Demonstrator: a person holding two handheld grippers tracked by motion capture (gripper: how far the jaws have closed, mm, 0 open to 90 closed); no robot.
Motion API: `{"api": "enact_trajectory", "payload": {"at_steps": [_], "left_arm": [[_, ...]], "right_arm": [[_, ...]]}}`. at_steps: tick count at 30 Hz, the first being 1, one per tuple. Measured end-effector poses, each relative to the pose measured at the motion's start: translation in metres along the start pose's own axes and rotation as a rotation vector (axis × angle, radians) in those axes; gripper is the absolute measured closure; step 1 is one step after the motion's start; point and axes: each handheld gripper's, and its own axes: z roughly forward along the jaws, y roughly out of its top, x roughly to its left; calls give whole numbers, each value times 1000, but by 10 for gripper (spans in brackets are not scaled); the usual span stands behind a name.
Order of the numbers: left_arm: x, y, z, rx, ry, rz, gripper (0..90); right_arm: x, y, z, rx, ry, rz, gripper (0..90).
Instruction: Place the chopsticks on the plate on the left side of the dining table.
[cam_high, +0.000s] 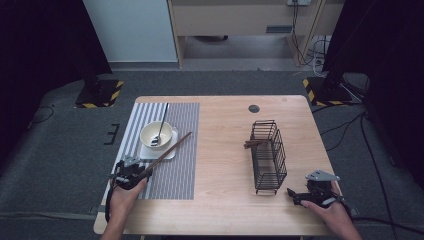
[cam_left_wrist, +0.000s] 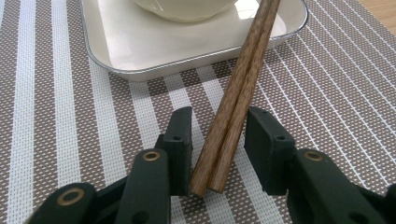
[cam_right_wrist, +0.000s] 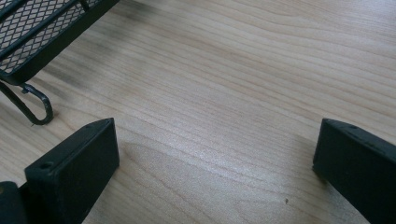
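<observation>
A pair of brown wooden chopsticks lies slanted on the striped placemat, far ends propped on the rim of the white square plate. My left gripper straddles their near ends; its pads stand close on both sides with a thin gap, so it is open. In the high view the left gripper is at the mat's near left, with the chopsticks running up to the right. A white bowl on the plate holds a dark-handled utensil. My right gripper rests open above bare wood.
A black wire basket stands on the right half of the table, a brown stick poking out of its left side. Its foot and mesh base lie just beyond my right gripper. A dark round grommet sits near the far edge.
</observation>
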Motion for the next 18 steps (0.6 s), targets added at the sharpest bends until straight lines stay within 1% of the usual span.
{"api": "enact_trajectory", "payload": {"at_steps": [1, 3, 10, 12, 13, 14, 15, 18], "left_arm": [[0, 0, 0, 2, -5, -1, 645], [0, 0, 0, 2, -2, -3, 658], [3, 0, -1, -3, 15, -19, 645], [4, 0, -1, -4, 23, -20, 622], [4, 0, -1, -8, 31, -24, 593], [4, 0, -1, -8, 31, -24, 579], [5, 0, -1, -12, 46, -21, 567], [7, 0, 0, -17, 69, -23, 527]], "right_arm": [[0, 0, 0, 0, 0, 0, 1], [0, 0, 0, 0, 0, 0, 2], [0, 0, 0, 0, 0, 0, 1], [0, 0, 0, 0, 0, 0, 1], [0, 0, 0, 0, 0, 0, 2], [0, 0, 0, 0, 0, 0, 1], [0, 0, 0, 0, 0, 0, 1], [0, 0, 0, 0, 0, 0, 2]]}}
